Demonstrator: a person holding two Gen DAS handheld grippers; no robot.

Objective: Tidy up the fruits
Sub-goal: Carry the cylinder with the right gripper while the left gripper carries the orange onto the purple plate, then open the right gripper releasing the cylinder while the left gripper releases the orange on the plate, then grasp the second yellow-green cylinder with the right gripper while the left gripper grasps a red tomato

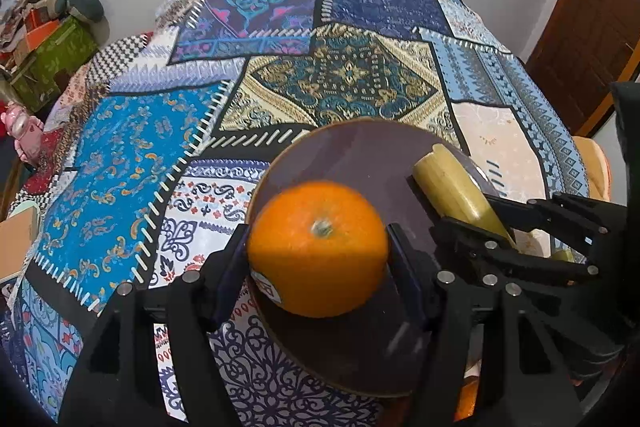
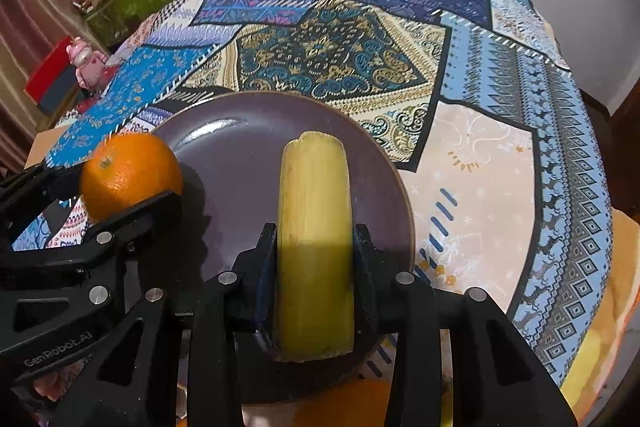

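While gripping an orange [image 2: 130, 175], one hand-held gripper [image 1: 318, 251] reads "GenRobot.AI".

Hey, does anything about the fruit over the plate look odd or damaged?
The banana in the right tongs looks odd: its far end is cut off flat, not tapered. The orange in the left tongs looks whole, with a sticker low on its side.

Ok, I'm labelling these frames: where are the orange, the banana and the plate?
orange [image 1: 318, 247]: left wrist view, middle of the peel.
banana [image 2: 314, 227]: right wrist view, mid-length of its side.
plate [image 2: 236, 155]: right wrist view, bare surface.
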